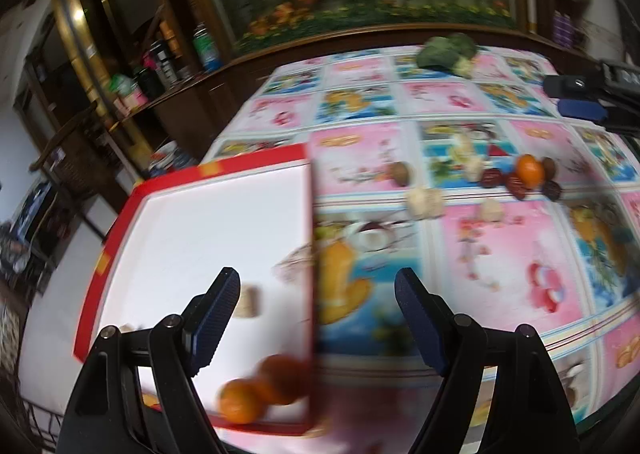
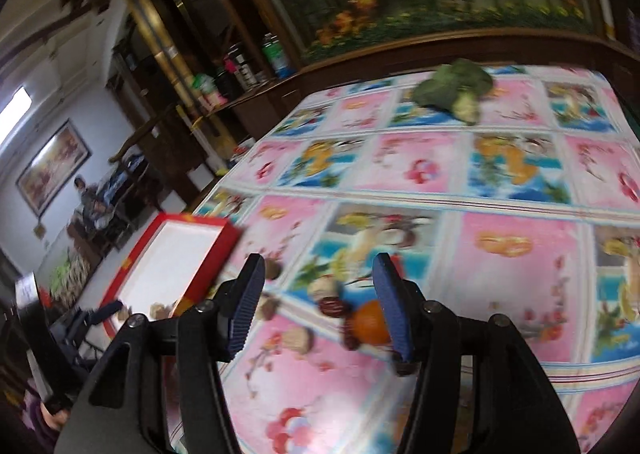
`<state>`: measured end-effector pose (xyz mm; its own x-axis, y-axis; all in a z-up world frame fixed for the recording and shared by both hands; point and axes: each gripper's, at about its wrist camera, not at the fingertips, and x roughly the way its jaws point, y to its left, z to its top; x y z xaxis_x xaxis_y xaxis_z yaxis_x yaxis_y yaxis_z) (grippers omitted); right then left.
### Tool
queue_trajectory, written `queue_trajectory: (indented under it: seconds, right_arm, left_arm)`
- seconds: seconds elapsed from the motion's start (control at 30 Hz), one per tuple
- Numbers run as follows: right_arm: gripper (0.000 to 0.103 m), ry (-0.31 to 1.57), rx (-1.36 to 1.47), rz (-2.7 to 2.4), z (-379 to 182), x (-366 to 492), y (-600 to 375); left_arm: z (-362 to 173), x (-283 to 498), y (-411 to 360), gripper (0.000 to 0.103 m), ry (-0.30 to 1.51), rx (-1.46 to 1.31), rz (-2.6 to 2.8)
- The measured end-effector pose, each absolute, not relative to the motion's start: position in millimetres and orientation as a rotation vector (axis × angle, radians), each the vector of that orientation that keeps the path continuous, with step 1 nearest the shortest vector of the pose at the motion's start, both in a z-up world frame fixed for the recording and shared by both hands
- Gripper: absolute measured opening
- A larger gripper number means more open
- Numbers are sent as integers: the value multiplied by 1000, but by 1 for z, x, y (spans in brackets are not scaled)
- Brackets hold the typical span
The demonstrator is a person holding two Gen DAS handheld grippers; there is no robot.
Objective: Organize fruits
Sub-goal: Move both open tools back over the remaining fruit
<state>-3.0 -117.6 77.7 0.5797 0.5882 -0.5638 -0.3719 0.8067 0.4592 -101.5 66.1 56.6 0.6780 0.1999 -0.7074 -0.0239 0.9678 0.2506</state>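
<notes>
Red-rimmed box [image 1: 120, 221] sits at the worktop's [image 1: 500, 254] left edge with two oranges [image 1: 260, 386] in its near corner. Left gripper [image 1: 318, 314] fingers are spread, empty, over the box's right wall. Right gripper [image 2: 320, 306] fingers stand apart, empty, above another orange [image 2: 370, 324] among dates [image 2: 332, 306] on the patterned cloth.

I can read no text: motion blur smears the cans [image 1: 206, 45] and the tablecloth [image 1: 480, 246] prints.

Broccoli [image 2: 452, 89] on tablecloth [image 2: 516, 266], bottles [image 1: 204, 45] shelved behind
</notes>
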Motion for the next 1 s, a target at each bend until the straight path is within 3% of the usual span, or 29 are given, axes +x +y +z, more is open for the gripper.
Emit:
queue_trajectory:
  seconds: [0.1,0.37,0.53,0.6,0.77,1.0]
  right_arm:
    - [58,814,354,528,76,4,-141]
    - [57,1059,151,510,49,6,-141]
    - [46,1114,26,554,32,-2,-118]
    - [46,1118,0,547,29,-2,-116]
    - [45,1130,-7,523,22,0,-117]
    - [45,1101,-70,515,22,-2,-103]
  left_arm:
    - [54,-99,44,80,836,251,37]
    - [39,-82,18,80,887,211,-105]
    - [30,-61,3,79,910,176,-181]
    - [28,-54,-2,65,914,180,-192]
    - [21,-37,-13,53,932,176,-239]
    - [13,-28,-14,53,939,164,-260]
